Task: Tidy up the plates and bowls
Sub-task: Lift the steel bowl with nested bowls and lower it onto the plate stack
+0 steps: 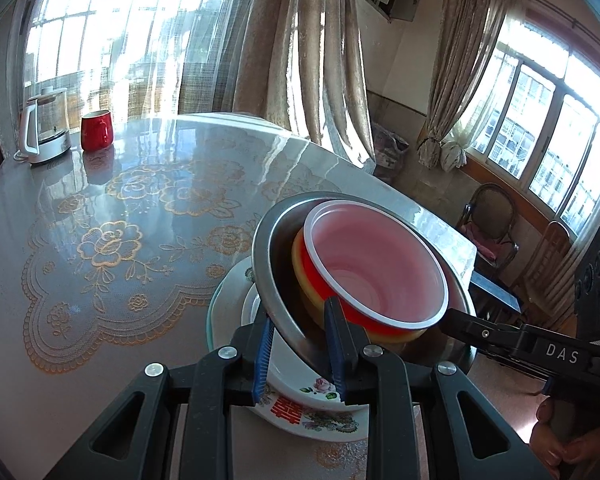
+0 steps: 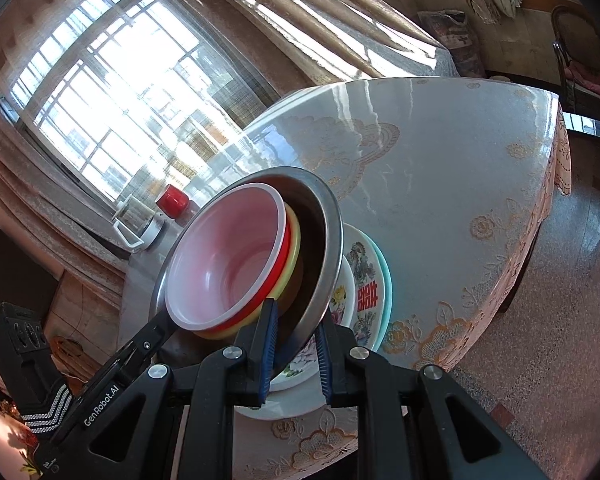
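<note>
Both grippers, left gripper (image 1: 302,354) and right gripper (image 2: 296,354), clamped on steel bowl (image 1: 274,280) rim; uneven pull could tip nested red bowl (image 1: 374,270) onto plates (image 1: 320,408).

1. Red-rimmed bowl (image 1: 376,268) nested in yellow bowl (image 1: 304,276), both inside steel bowl (image 1: 276,280).
2. Steel bowl on stacked plates (image 1: 316,400), at table (image 1: 140,240) near edge.
3. Kettle (image 1: 44,128) and mug (image 1: 96,130) side by side, far corner.

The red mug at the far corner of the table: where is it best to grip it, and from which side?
Probably grip the red mug across its upright body from above or the front; its handle faces right, and the kettle crowds its left side.
</note>
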Demonstrator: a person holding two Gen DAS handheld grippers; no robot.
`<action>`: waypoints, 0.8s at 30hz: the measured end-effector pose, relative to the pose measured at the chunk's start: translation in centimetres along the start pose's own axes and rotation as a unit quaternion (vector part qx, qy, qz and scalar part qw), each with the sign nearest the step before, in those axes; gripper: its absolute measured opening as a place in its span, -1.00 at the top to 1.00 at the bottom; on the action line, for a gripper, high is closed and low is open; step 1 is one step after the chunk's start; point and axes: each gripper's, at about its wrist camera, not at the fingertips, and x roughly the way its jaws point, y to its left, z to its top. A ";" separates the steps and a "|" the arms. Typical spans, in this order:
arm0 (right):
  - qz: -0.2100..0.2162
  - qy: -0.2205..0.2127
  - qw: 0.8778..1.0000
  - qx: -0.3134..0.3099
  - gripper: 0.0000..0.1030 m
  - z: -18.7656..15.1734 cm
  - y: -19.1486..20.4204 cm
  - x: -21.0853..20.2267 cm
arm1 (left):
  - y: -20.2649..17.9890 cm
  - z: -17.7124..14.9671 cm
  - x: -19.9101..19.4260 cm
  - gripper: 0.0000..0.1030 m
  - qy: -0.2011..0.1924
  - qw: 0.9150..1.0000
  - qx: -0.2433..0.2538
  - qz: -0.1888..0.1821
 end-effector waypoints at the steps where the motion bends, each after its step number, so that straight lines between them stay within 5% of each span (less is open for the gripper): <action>1: 0.000 0.002 1.000 0.001 0.65 0.0 -0.1 0.1 | 0.0 -0.1 0.1 0.49 0.002 1.000 -0.001 0.000; 24: -0.015 0.031 0.999 0.013 0.64 -0.1 -0.5 2.3 | 1.0 -1.6 2.2 0.45 0.030 0.999 -0.023 0.005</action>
